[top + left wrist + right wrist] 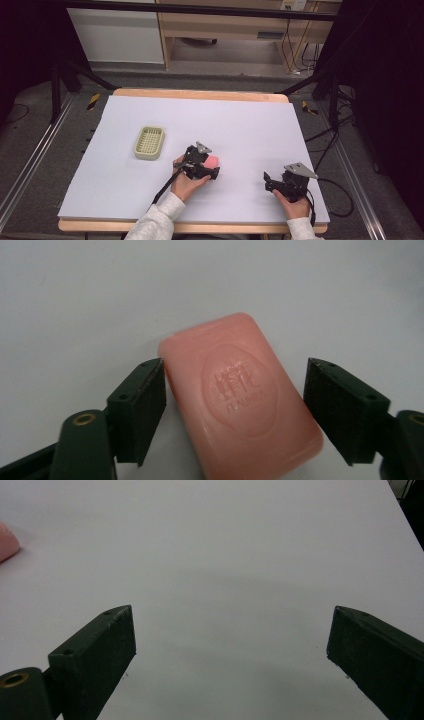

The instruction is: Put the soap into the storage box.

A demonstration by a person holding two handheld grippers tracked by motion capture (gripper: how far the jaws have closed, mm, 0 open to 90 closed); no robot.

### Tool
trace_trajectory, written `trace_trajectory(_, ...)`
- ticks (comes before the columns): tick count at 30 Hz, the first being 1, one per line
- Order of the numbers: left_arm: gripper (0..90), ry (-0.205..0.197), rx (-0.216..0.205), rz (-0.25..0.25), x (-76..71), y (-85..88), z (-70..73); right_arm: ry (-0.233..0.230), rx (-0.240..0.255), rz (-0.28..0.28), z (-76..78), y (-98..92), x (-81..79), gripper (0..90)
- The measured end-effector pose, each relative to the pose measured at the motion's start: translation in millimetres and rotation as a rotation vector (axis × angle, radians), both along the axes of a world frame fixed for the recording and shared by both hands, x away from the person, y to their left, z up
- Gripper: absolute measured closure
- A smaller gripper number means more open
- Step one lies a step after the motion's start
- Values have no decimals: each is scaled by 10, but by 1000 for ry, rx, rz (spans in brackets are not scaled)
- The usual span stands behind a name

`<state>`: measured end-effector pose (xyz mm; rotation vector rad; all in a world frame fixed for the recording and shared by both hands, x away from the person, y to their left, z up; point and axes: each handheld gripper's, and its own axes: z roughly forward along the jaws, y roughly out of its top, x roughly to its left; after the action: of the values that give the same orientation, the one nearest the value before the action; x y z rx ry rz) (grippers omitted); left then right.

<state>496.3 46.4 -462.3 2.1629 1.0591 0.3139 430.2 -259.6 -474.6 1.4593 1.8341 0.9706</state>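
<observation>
A pink bar of soap (213,161) (240,400) with a stamped oval lies flat on the white table sheet (240,120). My left gripper (210,165) (235,365) straddles it. One pad touches the bar's long side, while a narrow gap shows between the other pad and the soap. Off to the right, my right gripper (266,182) (232,611) rests low over bare sheet, open wide with nothing between its jaws. The soap's corner (7,542) peeks in at the left edge of the right gripper view.
A pale green slotted soap dish (148,155) stands to the left of the soap, a short way off. The table's wooden front edge (200,227) runs just below both hands. Cables trail from both grippers toward the person.
</observation>
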Motion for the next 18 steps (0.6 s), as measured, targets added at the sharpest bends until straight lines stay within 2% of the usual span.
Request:
trace_trajectory(8, 346, 23, -21, -6, -14, 68, 4, -1, -3, 0, -1, 3, 1, 58)
trace_trajectory(18, 312, 17, 22, -45, 27, 31, 63, 5, 2, 1, -3, 7, 4, 57)
